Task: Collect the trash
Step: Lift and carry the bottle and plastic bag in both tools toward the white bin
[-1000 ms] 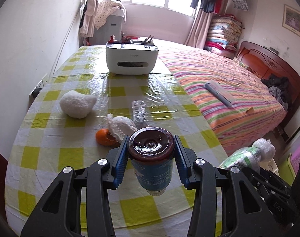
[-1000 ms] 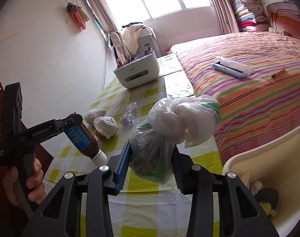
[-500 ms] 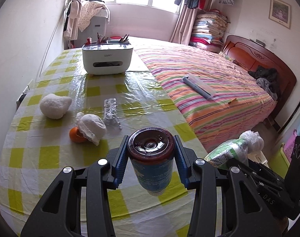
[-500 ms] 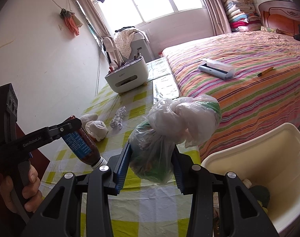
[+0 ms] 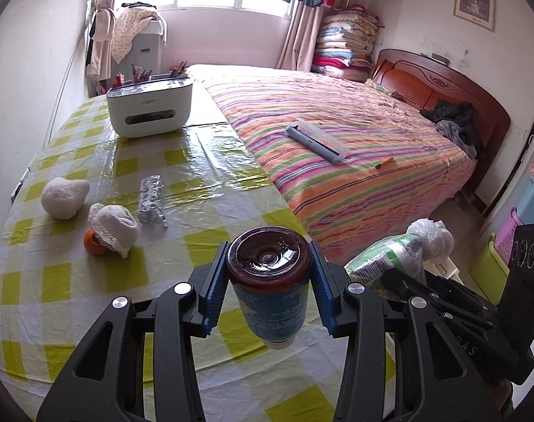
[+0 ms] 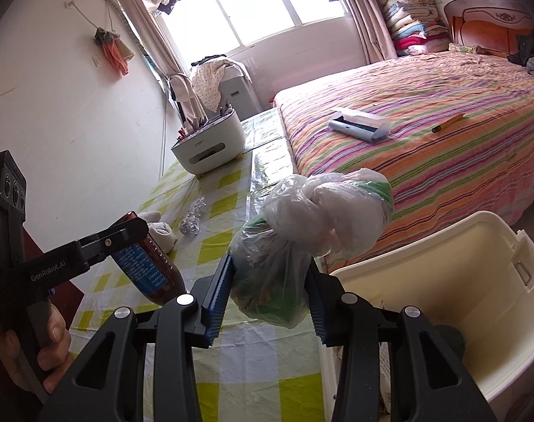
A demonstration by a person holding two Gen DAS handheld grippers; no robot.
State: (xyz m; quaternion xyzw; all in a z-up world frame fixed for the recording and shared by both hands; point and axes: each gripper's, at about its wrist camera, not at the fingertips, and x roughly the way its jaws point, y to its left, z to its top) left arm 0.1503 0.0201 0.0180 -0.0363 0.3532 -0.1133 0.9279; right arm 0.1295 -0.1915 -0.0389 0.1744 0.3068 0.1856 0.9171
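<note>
orange [image 5: 93, 244] (under white sock [image 5: 114, 224]) beside blister pack [image 5: 151, 201].

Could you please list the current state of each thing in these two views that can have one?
left gripper: shut on the bottle.
bottle: held cap-down, above the table.
right gripper: shut on the tied plastic bag.
tied plastic bag: knotted shut, full, held in the air.
bin: open, some trash at the bottom.
blister pack: lying flat on the table.
</note>
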